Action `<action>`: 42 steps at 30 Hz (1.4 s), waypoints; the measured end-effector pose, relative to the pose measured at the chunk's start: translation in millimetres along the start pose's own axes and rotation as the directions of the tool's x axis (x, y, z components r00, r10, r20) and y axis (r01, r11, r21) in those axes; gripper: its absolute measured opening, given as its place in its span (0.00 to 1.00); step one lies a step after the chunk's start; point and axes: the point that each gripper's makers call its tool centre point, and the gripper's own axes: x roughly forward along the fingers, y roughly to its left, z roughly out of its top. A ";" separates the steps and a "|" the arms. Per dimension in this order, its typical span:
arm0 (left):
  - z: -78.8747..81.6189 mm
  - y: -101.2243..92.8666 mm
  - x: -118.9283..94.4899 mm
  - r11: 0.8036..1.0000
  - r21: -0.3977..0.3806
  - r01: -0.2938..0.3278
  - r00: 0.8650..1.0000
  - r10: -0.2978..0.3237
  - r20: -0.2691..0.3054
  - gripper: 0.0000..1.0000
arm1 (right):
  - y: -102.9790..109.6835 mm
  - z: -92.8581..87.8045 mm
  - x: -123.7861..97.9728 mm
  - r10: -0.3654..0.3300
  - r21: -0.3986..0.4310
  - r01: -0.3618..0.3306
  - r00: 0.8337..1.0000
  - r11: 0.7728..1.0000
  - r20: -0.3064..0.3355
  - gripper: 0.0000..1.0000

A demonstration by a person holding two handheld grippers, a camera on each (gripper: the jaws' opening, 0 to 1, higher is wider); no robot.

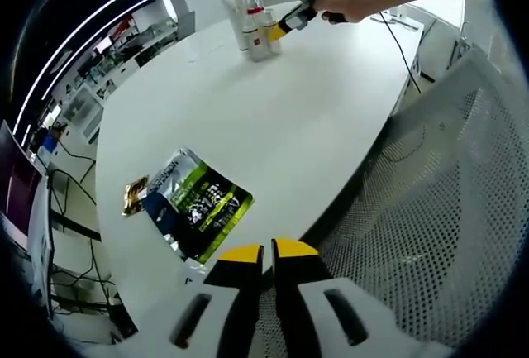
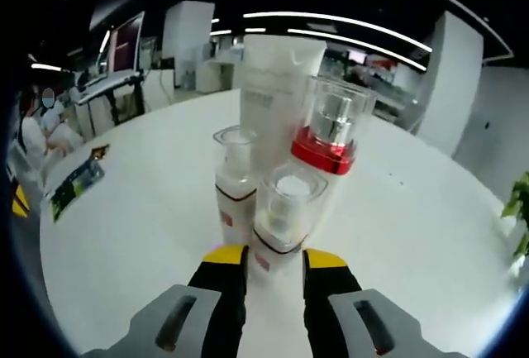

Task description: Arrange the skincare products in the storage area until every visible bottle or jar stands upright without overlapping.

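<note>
On the white table (image 2: 124,234), bottle (image 2: 285,217) labels stay unreadably small.

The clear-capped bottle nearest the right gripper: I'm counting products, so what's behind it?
Behind the clear-capped bottle stand a red-collared bottle and a tall white tube. Their bases are covered.
</note>
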 end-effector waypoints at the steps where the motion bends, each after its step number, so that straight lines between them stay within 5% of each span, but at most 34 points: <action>1: -0.1 0.0 0.1 1.000 0.000 0.000 1.000 0.000 -0.001 0.01 | 1.3 -5.3 0.7 0.020 0.006 -0.019 1.000 1.000 -0.022 0.23; 8: -0.7 0.0 0.8 1.000 0.000 -0.001 1.000 0.001 -0.004 0.01 | -10.3 -25.2 2.3 0.035 0.001 -0.035 0.995 0.999 -0.095 0.20; 14: -0.7 0.3 0.2 1.000 -0.004 -0.004 1.000 0.004 -0.005 0.01 | -21.7 -19.6 3.8 0.021 0.000 -0.021 0.997 1.000 -0.080 0.19; 31: 1.2 1.5 -1.5 1.000 -0.007 -0.020 1.000 0.020 -0.003 0.03 | -10.8 -21.5 -0.2 0.055 0.080 -0.049 0.996 0.996 -0.074 0.20; 37: 1.6 3.8 -1.7 1.000 -0.013 -0.028 1.000 0.028 0.002 0.03 | 31.9 -50.7 -15.8 0.140 0.236 -0.116 0.986 0.965 -0.091 0.21; 42: 3.2 6.2 -2.6 0.999 -0.014 -0.039 0.999 0.039 0.013 0.04 | 67.1 -55.8 -19.2 0.193 0.267 -0.159 0.976 0.950 -0.104 0.26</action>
